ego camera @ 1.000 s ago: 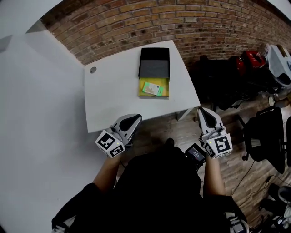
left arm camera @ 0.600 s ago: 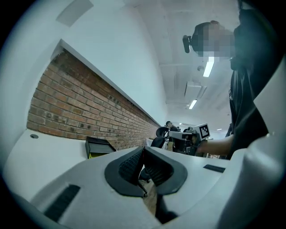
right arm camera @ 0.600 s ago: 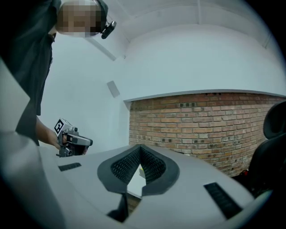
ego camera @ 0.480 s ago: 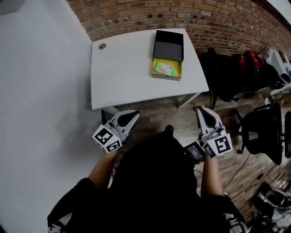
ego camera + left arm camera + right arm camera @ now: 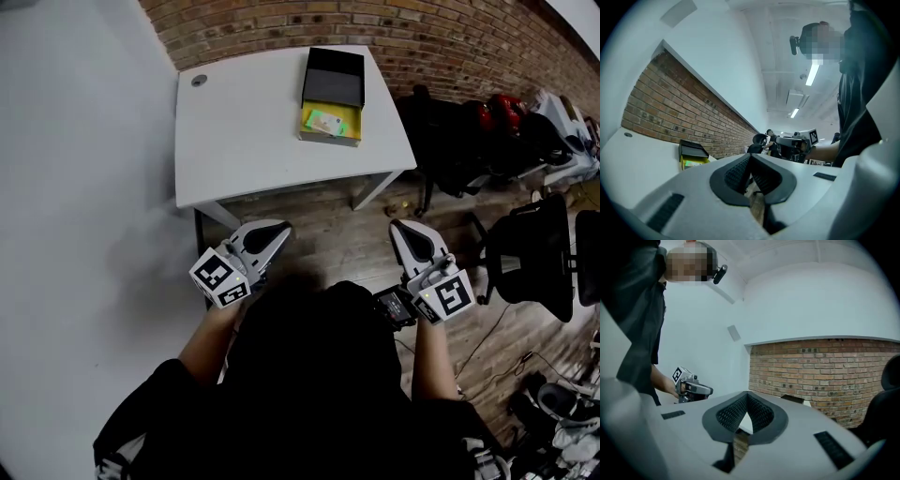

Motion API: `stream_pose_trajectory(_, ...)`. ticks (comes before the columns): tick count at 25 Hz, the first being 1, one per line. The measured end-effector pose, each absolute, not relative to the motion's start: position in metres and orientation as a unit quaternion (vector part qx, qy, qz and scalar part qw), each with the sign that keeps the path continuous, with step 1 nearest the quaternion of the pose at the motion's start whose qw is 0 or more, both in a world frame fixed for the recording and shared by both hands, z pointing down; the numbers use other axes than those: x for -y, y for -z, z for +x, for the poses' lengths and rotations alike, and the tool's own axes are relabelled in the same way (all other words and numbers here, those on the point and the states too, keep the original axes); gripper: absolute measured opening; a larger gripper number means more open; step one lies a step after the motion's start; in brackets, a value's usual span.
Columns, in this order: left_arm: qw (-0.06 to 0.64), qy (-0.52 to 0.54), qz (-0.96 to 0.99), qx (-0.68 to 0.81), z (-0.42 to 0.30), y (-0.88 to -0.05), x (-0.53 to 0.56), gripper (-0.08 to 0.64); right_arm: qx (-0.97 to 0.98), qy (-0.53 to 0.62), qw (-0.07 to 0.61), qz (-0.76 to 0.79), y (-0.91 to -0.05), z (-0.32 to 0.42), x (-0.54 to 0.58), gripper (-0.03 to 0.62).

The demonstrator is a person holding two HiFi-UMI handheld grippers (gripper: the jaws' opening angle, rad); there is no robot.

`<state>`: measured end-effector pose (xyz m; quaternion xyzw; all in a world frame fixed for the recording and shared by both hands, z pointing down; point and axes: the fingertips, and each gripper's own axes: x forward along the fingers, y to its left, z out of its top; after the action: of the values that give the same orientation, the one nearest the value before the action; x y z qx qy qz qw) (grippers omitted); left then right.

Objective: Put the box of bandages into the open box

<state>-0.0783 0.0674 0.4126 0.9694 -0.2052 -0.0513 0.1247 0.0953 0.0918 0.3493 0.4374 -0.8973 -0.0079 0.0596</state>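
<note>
**Short of the table, both grippers shut and empty**

At the lower middle of the head view, your left gripper (image 5: 277,229) has its jaws pressed together with nothing between them. Your right gripper (image 5: 403,227), off to its right, is closed the same way and just as empty. Both hang over the wooden floor (image 5: 337,230), well apart from the table.

Further up, at the top centre of the frame, the white table (image 5: 239,131) carries the open box (image 5: 327,140) near its right edge. Its black lid lies open beyond a yellow tray. The box of bandages (image 5: 324,122), a small green-and-white carton, lies flat inside that tray, so the task looks done from here.

If you need to shift it, expect a light cardboard carton. It should be stiff enough to keep its shape but easy to dent, and probably a little slick on its printed faces. Take it across its two long edges, near the middle, with a gentle squeeze. The tray walls stand round it, so come at it from above rather than from the side.
</note>
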Motion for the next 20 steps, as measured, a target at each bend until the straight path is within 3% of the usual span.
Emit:
stream_pose_trajectory(13,0.12,0.038,0.975,0.183,0.017,-0.392,-0.115,0.017,0.915,-0.008,0.029,0.401,-0.349,0.16,-0.161,0.005)
stream_pose_trajectory(20,0.122,0.014,0.969,0.216,0.025,-0.409,-0.143,0.017,0.927,0.001,0.021,0.375,-0.359,0.173,-0.163,0.005)
